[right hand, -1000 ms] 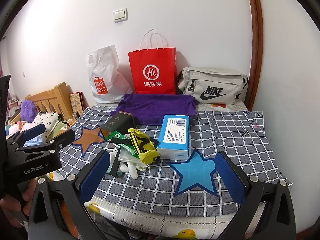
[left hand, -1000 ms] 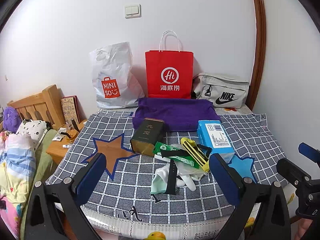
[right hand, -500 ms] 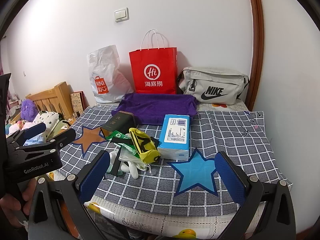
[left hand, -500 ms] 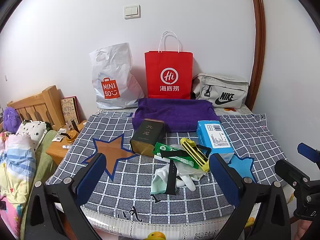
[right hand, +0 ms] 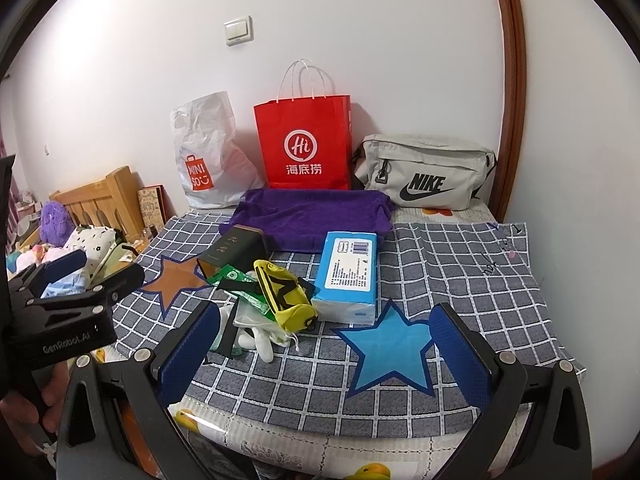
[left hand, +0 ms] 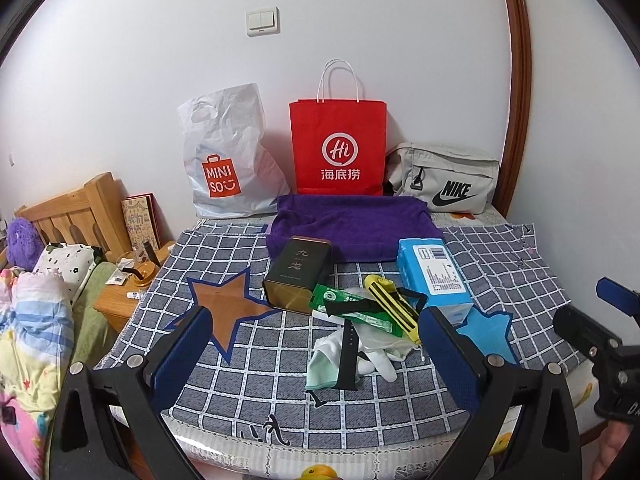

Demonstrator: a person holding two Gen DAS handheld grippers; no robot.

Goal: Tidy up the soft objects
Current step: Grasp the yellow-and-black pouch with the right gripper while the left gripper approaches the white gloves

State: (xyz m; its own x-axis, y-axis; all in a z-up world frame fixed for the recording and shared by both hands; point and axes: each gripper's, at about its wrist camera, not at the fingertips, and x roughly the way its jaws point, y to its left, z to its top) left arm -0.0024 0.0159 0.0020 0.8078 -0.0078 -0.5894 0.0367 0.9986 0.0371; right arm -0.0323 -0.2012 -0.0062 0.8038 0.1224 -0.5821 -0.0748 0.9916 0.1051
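Note:
A small pile lies mid-table on the checked cloth (left hand: 248, 384): a white glove and pale green cloth (left hand: 324, 364), a black strap, a green packet (left hand: 352, 312), a yellow pouch (left hand: 394, 308) (right hand: 286, 298), a dark tin box (left hand: 298, 276) and a blue tissue pack (left hand: 434, 276) (right hand: 352, 276). Behind lies a folded purple towel (left hand: 352, 226) (right hand: 312, 216). My left gripper (left hand: 316, 364) hangs open in front of the pile, touching nothing. My right gripper (right hand: 324, 360) is open too, over the blue star (right hand: 392, 352), to the right of the pile.
Against the wall stand a white Miniso bag (left hand: 228, 156), a red paper bag (left hand: 338, 148) and a grey Nike pouch (left hand: 444, 178). A wooden headboard (left hand: 80, 212), bedding and a bedside stand (left hand: 124, 300) sit to the left. The table's front edge is just below both grippers.
Both grippers have barely shifted; the views drift very slightly. Nothing on the table moved, and both stay open.

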